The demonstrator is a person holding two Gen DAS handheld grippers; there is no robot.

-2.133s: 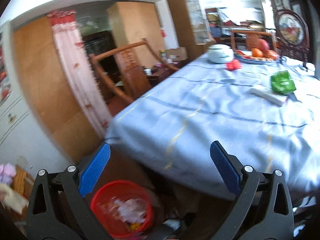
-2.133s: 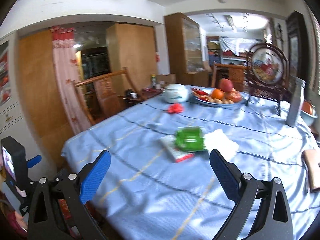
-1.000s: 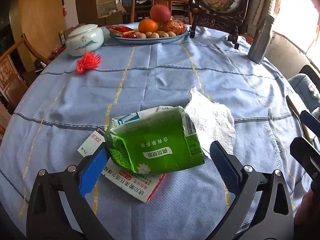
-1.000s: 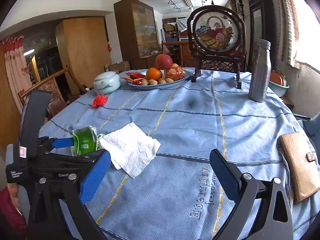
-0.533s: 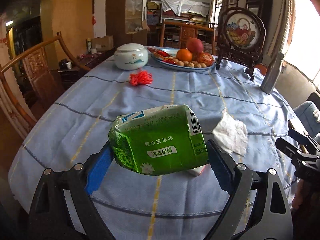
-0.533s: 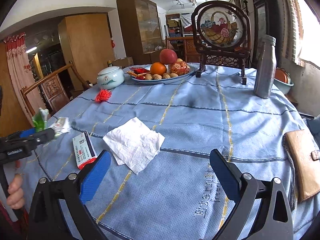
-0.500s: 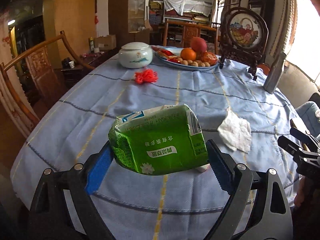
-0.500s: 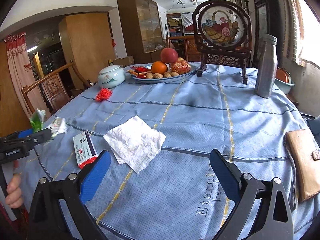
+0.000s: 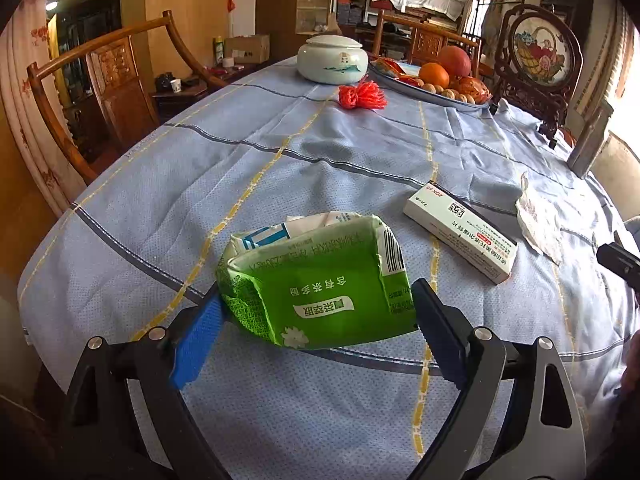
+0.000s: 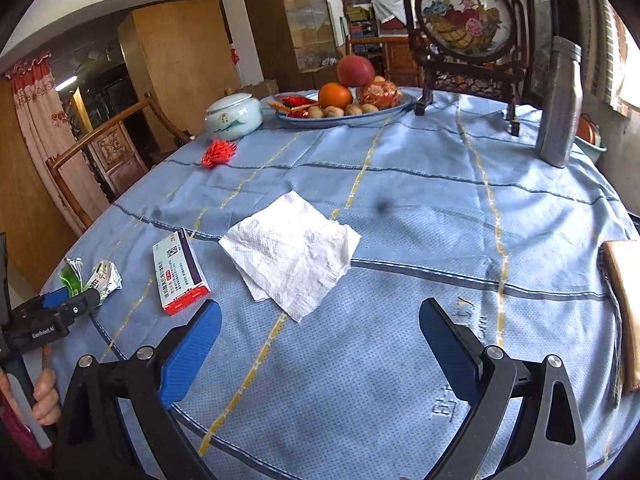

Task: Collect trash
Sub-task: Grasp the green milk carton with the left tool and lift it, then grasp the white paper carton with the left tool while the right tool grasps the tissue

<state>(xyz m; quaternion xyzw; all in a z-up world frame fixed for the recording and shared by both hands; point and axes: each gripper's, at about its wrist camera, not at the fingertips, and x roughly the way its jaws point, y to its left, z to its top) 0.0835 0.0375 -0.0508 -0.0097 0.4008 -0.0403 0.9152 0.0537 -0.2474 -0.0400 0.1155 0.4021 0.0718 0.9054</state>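
My left gripper [image 9: 316,320] is shut on a crushed green carton [image 9: 320,276] and holds it above the near left edge of the blue tablecloth [image 9: 280,168]. In the right wrist view the carton [image 10: 90,276] shows at the far left in that gripper [image 10: 70,300]. A white and red medicine box [image 9: 460,230] [image 10: 180,276] lies flat on the cloth. A crumpled white paper napkin [image 10: 292,252] [image 9: 536,220] lies beside it. My right gripper [image 10: 316,344] is open and empty, above the cloth just short of the napkin.
A red tassel [image 10: 218,152], a pale lidded jar [image 10: 234,114], a fruit platter [image 10: 348,104], a framed embroidery stand [image 10: 464,32] and a grey bottle [image 10: 560,100] stand at the far side. A tan wallet [image 10: 624,304] lies at the right edge. A wooden chair [image 9: 104,84] stands left.
The left gripper closed on the green carton, lifted it off the medicine box and drew it back towards the left table edge. The right gripper moved a little closer to the napkin.
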